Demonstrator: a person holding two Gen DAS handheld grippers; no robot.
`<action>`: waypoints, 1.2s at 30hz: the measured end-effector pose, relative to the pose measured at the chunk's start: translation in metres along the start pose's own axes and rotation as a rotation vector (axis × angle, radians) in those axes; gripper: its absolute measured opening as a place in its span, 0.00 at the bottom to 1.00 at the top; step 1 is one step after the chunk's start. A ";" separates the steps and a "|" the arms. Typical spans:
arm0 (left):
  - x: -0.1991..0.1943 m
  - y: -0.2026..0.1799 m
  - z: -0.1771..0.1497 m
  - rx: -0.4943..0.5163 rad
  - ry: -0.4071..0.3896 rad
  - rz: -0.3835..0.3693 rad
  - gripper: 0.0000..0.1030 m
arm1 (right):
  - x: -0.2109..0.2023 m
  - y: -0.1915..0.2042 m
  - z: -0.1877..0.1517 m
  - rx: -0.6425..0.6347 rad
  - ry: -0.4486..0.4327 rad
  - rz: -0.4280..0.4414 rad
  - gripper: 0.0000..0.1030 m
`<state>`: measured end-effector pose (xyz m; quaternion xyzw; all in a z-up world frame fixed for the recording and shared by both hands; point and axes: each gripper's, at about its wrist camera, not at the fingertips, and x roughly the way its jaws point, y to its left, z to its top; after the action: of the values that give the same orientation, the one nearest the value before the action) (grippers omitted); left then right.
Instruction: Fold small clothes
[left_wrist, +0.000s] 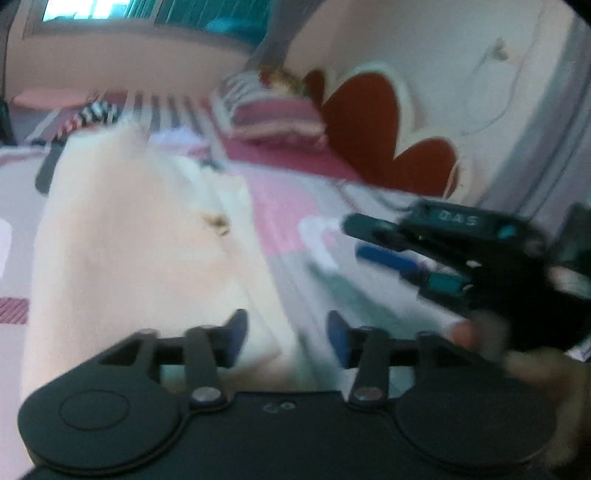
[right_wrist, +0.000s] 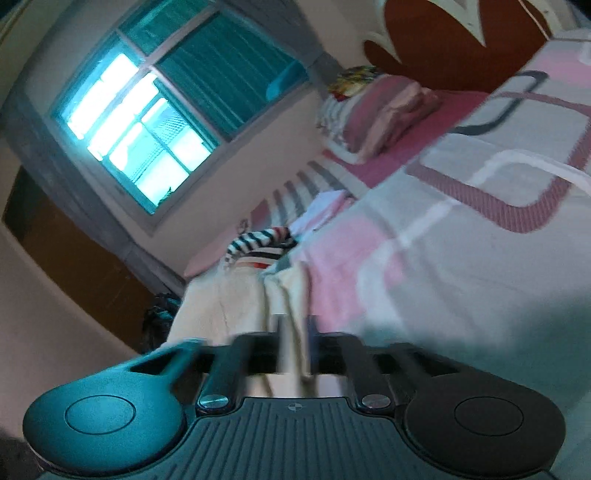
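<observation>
Left wrist view shows the left claw (left_wrist: 286, 332) low in the picture, with its two blue pads apart and nothing between them. A cream cloth (left_wrist: 147, 236) lies on the bed (left_wrist: 295, 206), just ahead of the claw and a bit to the left in this picture. The cloth is long. Its long way runs from the claw up toward the far side of the bed. Its right edge goes slanting down to the gap between the pads.

To the right in the same view is the right claw (left_wrist: 354, 236). It looks open too, with one finger above the other, and it holds nothing. It hangs over the pink and white bed cover, apart from the cloth. A hand (left_wrist: 480, 343) is blurry just below it.

Right wrist view is tipped over, so the bed looks slanted. The cloth (right_wrist: 236, 302) runs away from the right claw (right_wrist: 295, 332) here too. A fold of it sits in the gap between the fingers, but the picture is too blurry to tell if they touch it.

A striped shirt (right_wrist: 258, 243) lies farther off, past the cream cloth. Pillows (right_wrist: 376, 114) sit by the headboard (right_wrist: 454, 48).

The left claw looks nearer to the cloth. The next fold likely starts from the near end.
</observation>
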<state>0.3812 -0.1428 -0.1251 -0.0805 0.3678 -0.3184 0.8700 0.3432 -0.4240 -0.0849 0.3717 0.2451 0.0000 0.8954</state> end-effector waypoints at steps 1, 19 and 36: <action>-0.011 0.007 0.003 -0.017 -0.021 -0.002 0.52 | -0.004 -0.001 0.000 -0.002 -0.012 0.011 0.55; -0.019 0.152 0.007 -0.256 -0.065 0.282 0.55 | 0.104 0.042 -0.017 -0.125 0.266 0.118 0.51; -0.012 0.167 0.031 -0.268 -0.072 0.268 0.54 | 0.138 0.067 -0.024 -0.224 0.373 0.158 0.12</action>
<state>0.4791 -0.0067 -0.1580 -0.1573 0.3831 -0.1445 0.8987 0.4665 -0.3345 -0.1151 0.2815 0.3750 0.1662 0.8675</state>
